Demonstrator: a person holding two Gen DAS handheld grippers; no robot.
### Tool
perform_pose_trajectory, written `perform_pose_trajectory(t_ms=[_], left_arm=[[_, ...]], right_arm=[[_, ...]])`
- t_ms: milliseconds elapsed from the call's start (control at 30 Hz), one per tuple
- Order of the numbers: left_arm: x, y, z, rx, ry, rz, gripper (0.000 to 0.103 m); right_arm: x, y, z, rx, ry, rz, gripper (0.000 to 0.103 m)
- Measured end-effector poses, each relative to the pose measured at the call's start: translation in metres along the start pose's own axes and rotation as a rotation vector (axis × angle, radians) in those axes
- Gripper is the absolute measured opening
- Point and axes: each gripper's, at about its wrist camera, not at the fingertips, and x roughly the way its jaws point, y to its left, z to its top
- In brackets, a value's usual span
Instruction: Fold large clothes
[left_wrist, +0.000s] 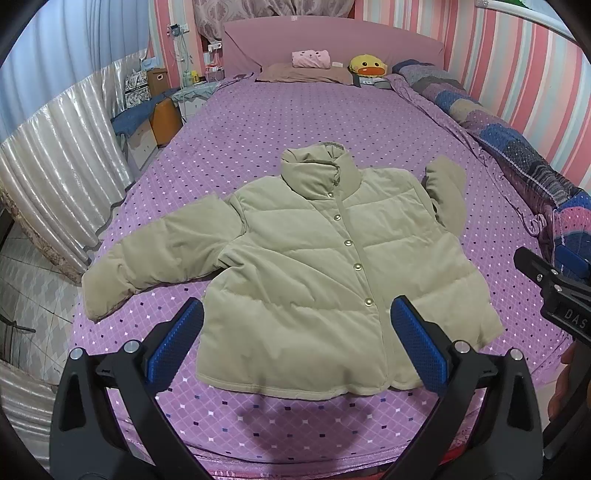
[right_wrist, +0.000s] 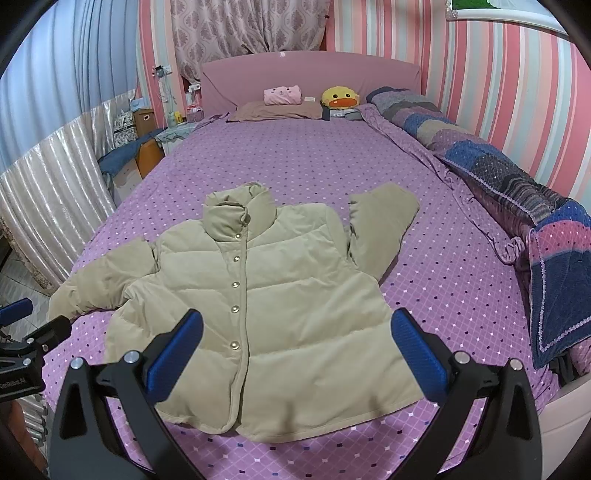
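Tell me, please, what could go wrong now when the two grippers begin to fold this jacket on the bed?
1. The jacket is thick and puffy, so a fold may spring open again.
2. Its sleeves lie unevenly: the left sleeve stretches toward the bed edge, and the right sleeve bends upward, so the fold may come out crooked.
3. The left gripper and right gripper are open and hold nothing; the pads might slip on the padded fabric.

Pink, white and blue striped walls (right_wrist: 491, 85) are enclosing the room. A pink headboard (right_wrist: 310, 74) is standing against a patterned curtain (right_wrist: 243, 26), and a purple dotted sheet (right_wrist: 295, 158) is covering the bed. A pillow (right_wrist: 273, 109), a pink cushion (right_wrist: 282, 95) and a duck plush (right_wrist: 340, 98) are lying by the headboard. A patchwork quilt (right_wrist: 498, 173) is running along the right edge. Silvery curtains (left_wrist: 62, 158) are hanging on the left above a tiled floor (left_wrist: 33, 291), beside cluttered boxes (left_wrist: 155, 110).
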Motion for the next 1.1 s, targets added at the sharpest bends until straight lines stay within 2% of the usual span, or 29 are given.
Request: perform_pose_trajectory(t_ms=[1100], left_arm=[[0.0057,-0.0015,0.0002,-0.026,0.011,0.016,0.100]], right_arm=[[0.0045,0.0015,-0.0007,-0.004,0.006,0.011,0.101]])
